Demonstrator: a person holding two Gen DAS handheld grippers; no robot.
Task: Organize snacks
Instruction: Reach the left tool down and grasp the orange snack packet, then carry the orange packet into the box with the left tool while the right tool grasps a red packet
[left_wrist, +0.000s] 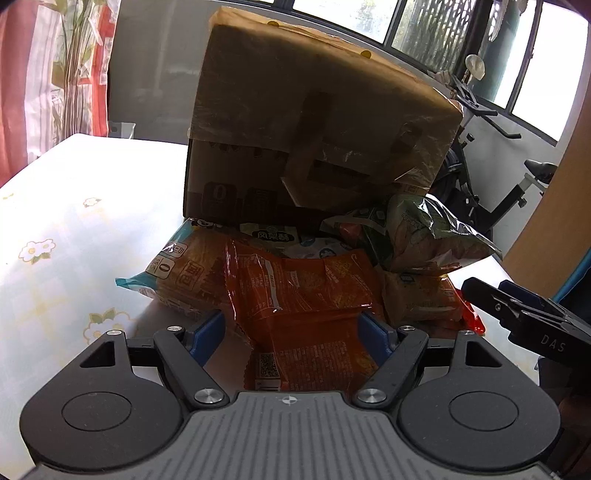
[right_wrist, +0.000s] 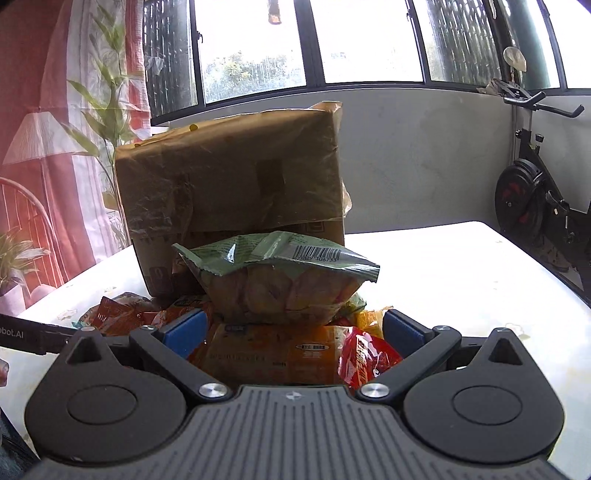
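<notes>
- Left hand-held gripper wide open, orange packet between its fingers, ungripped.
- Right hand-held gripper open too, green bag just ahead, box behind.

Exercise bike stands beside red curtain.

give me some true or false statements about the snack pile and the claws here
1. Both claws are open. True: left claw, right claw.
2. The green packet lies flat on the bare table. False: it sits on top of other snacks.
3. The cardboard box stands behind the pile. True.
4. The orange packet is inside the box. False: it lies in front, between the left claw's fingers.
</notes>
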